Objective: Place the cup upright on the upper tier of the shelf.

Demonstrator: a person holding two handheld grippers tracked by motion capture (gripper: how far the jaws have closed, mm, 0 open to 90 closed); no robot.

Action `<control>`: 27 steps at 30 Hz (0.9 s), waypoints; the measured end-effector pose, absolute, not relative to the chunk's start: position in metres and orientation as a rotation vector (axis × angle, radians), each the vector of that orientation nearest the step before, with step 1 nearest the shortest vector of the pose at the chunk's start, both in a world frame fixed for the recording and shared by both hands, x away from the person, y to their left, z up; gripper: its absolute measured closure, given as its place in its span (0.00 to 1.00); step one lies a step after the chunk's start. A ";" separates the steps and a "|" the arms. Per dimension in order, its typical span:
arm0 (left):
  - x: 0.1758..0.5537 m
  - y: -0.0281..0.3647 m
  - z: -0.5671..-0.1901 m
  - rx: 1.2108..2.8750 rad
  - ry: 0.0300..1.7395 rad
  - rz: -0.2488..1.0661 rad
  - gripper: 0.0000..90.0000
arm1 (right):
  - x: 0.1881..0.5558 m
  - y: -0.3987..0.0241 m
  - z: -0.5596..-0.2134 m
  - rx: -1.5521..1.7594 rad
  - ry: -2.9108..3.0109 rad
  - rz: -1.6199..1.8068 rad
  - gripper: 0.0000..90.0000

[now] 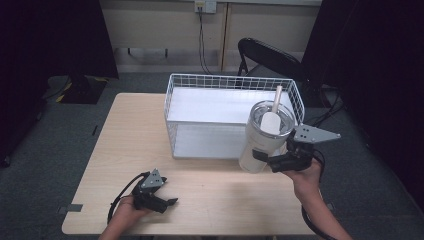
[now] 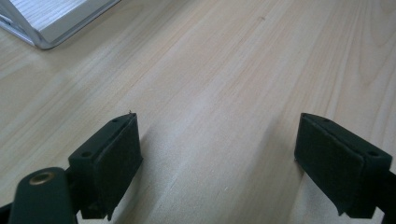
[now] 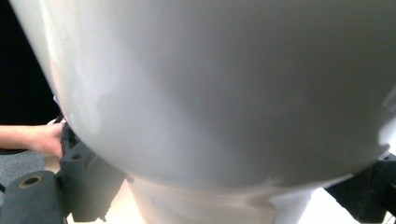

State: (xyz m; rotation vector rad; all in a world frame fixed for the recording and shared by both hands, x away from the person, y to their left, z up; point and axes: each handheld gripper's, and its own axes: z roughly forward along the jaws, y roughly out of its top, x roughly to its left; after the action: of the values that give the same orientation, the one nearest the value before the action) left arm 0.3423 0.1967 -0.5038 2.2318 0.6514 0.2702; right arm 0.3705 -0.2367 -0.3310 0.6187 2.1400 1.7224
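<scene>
- No writing is legible on the white tumbler (image 1: 264, 135).
- Right gripper (image 1: 272, 161) clamps it; its base is hidden.
- Left gripper (image 2: 217, 163) rests released, grasping nothing.

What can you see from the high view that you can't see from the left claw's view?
The high view alone takes in the white tumbler with its straw, gripped by the right claw and tilted at the front right corner of the white wire basket, plus a black chair behind. The left claw view alone gives a close look at the left claw, its two black pads wide apart with nothing between them. Both show the wooden table and a bit of the basket.
</scene>
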 end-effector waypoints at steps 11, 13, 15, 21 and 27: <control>0.342 0.197 -0.504 2.232 0.652 0.270 0.16 | 0.381 -0.238 -0.314 0.643 2.119 1.741 0.11; 0.342 0.197 -0.504 2.231 0.651 0.270 0.16 | 0.382 -0.238 -0.310 0.639 2.124 1.733 0.11; 0.342 0.197 -0.504 2.231 0.652 0.270 0.16 | 0.383 -0.238 -0.306 0.639 2.129 1.729 0.11; 0.342 0.197 -0.504 2.231 0.652 0.270 0.16 | 0.388 -0.237 -0.294 0.637 2.126 1.732 0.11; 0.342 0.197 -0.504 2.232 0.652 0.270 0.16 | 0.392 -0.235 -0.284 0.640 2.130 1.728 0.11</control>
State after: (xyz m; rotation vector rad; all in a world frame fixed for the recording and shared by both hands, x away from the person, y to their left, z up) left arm 0.3423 0.1967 -0.5038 2.2317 0.6519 0.2705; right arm 0.3916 -0.2354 -0.2839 0.6402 2.1300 1.7275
